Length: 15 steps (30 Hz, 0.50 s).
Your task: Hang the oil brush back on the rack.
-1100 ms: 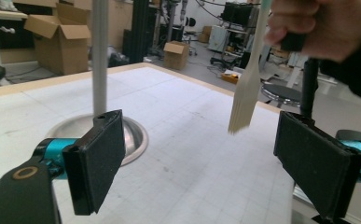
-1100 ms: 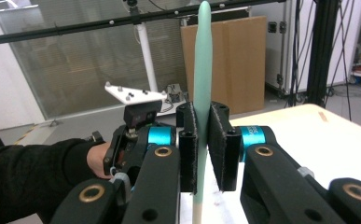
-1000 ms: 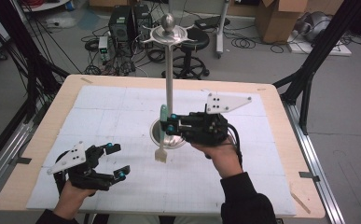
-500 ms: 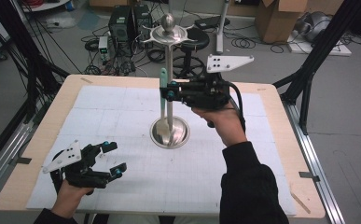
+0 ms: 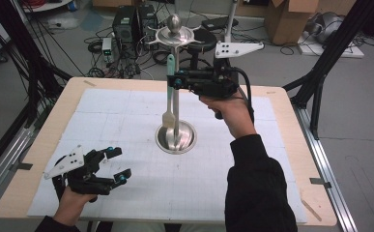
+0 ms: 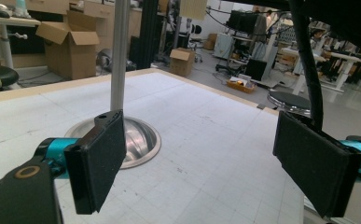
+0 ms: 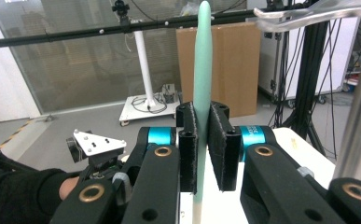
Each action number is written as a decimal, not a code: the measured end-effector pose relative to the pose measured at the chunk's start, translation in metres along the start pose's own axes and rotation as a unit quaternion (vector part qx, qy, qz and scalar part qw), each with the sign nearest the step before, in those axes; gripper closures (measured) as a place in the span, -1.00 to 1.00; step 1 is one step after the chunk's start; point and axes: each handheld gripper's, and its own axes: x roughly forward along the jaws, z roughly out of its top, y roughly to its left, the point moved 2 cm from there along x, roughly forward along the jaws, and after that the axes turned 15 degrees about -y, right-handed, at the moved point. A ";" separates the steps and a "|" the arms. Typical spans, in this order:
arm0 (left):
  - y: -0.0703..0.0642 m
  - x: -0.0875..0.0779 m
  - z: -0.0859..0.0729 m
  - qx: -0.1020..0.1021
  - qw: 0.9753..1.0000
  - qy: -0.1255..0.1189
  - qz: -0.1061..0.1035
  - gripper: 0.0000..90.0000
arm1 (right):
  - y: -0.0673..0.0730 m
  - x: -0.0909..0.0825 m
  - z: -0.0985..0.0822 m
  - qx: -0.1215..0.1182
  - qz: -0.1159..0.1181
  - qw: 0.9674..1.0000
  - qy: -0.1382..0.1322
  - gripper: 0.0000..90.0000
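The right gripper (image 5: 175, 80) pinches the mint-green spatula (image 5: 169, 92) mid-handle, long axis vertical, blade down, just beside the stand pole (image 5: 176, 96) and below its hooked top (image 5: 174, 35). The left gripper (image 5: 118, 165), jaws spread and empty, rests well apart near the table (image 5: 291, 121) edge

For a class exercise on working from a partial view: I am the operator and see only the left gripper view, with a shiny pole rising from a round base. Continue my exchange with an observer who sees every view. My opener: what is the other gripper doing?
Observer: The right gripper is raised beside the shiny steel pole, its fingers shut on a mint-green plastic spatula.
Operator: How does the spatula hang?
Observer: Upright, with its pale blade down, above the round steel base.
Operator: What tops the pole?
Observer: A silver ring of hooks under a ball knob, above the handle's tip.
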 end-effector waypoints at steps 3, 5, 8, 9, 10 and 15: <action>0.000 0.000 0.000 -0.001 1.000 0.000 -0.001 -0.61 | -0.004 -0.003 0.001 0.002 -0.008 1.000 -0.005 0.82; 0.001 0.000 0.000 -0.001 1.000 0.000 0.000 -0.61 | -0.005 -0.004 0.001 0.003 -0.010 1.000 -0.004 0.82; 0.001 0.000 0.000 -0.003 1.000 -0.001 0.001 -0.60 | -0.008 -0.006 0.002 0.004 -0.012 1.000 -0.004 0.83; 0.001 0.000 0.000 -0.003 1.000 -0.001 0.001 -0.60 | -0.009 -0.006 0.002 0.008 -0.012 1.000 -0.002 0.82; 0.001 0.000 0.000 -0.004 1.000 -0.001 0.001 -0.60 | -0.009 -0.006 0.002 0.006 -0.014 1.000 0.000 0.82; 0.001 0.000 0.000 -0.003 1.000 0.000 0.001 -0.60 | -0.013 -0.005 0.002 0.008 -0.016 1.000 0.002 0.82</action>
